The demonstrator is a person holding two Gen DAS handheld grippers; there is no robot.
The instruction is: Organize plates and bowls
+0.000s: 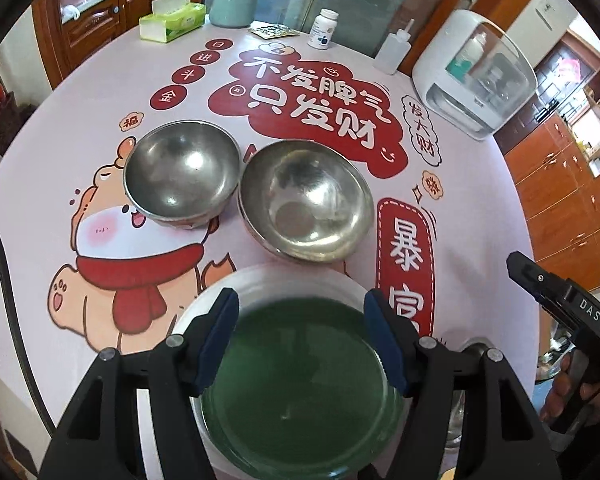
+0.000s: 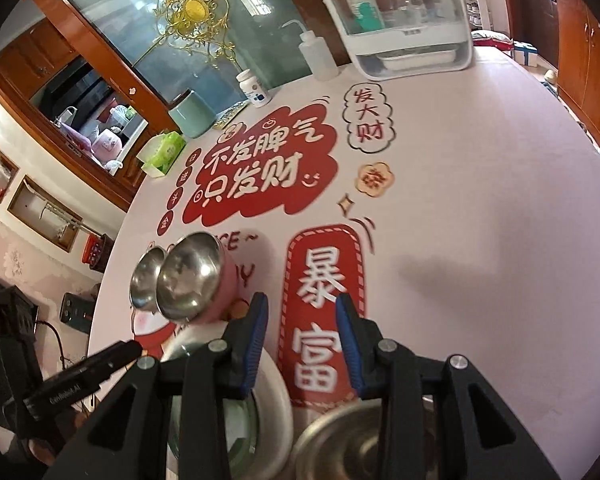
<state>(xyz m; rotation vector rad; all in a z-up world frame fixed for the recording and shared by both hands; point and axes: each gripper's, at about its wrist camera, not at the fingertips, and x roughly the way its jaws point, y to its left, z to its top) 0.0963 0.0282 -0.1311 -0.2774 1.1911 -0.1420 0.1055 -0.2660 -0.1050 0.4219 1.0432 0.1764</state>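
Observation:
Two steel bowls stand side by side on the printed tablecloth, the left bowl (image 1: 182,174) and the right bowl (image 1: 308,200); the right wrist view shows them too (image 2: 192,276) (image 2: 144,280). A white plate with a green centre (image 1: 300,380) lies nearer, under my left gripper (image 1: 302,320). That gripper is open, and its blue pads hover over the plate without pressing on it. My right gripper (image 2: 303,320) is open over the red banner print, with nothing between its fingers. The white plate (image 2: 272,396) is at its left. A steel dish (image 2: 340,440) lies partly hidden beneath it.
At the table's far edge stand a white storage box with bottles (image 1: 476,76), a squeeze bottle (image 1: 394,50), a pill bottle (image 1: 324,28), a teal canister (image 1: 234,0) and a tissue box (image 1: 172,22). The right gripper (image 1: 548,288) shows at the left wrist view's right edge.

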